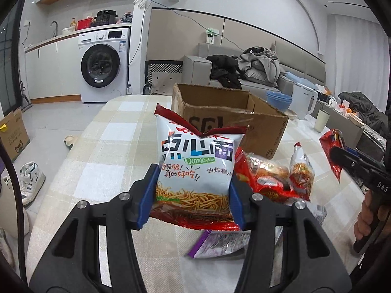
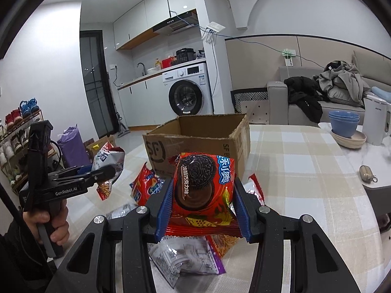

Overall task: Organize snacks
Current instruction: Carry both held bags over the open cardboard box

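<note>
My left gripper (image 1: 193, 190) is shut on a white and red noodle snack bag (image 1: 198, 168) and holds it upright above the checked table, in front of the open cardboard box (image 1: 227, 119). My right gripper (image 2: 201, 202) is shut on a red Oreo pack (image 2: 202, 190), held above the table just before the same box (image 2: 200, 136). Loose snack packs (image 1: 271, 175) lie on the table beside and below both grippers. In the right wrist view the left gripper (image 2: 107, 171) shows at the left with its bag (image 2: 107, 157).
The checked tablecloth (image 2: 300, 171) covers the table. Blue bowls (image 2: 344, 124), a white kettle (image 2: 376, 122) and a small key pouch (image 2: 366, 171) stand at the right. A purple and silver pack (image 2: 185, 256) lies under the right gripper. A sofa and a washing machine stand behind.
</note>
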Demonstrator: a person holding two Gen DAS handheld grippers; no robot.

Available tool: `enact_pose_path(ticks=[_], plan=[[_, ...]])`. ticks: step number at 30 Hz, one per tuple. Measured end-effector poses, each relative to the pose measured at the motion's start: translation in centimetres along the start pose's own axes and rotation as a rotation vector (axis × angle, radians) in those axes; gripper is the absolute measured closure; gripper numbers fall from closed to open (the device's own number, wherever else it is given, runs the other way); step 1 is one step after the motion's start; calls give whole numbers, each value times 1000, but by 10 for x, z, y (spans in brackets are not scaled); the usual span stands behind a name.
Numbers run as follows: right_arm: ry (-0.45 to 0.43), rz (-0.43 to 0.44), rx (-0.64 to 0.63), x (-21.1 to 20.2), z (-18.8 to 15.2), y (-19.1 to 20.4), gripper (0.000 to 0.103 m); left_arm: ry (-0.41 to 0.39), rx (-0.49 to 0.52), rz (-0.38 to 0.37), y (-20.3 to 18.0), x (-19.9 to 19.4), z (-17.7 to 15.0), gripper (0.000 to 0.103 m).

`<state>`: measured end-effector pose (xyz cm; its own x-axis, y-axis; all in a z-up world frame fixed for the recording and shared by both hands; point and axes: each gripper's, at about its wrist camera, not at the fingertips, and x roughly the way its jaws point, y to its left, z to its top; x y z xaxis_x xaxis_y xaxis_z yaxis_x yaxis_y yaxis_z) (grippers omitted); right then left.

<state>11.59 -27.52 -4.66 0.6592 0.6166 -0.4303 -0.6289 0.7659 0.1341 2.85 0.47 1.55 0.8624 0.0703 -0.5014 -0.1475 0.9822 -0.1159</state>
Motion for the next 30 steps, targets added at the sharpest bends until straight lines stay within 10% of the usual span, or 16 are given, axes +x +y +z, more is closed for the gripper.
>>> enact_pose_path(ticks=[30], plan=[[-14, -3, 20, 47, 64, 6, 56, -28, 53, -55, -31, 30, 75, 54]])
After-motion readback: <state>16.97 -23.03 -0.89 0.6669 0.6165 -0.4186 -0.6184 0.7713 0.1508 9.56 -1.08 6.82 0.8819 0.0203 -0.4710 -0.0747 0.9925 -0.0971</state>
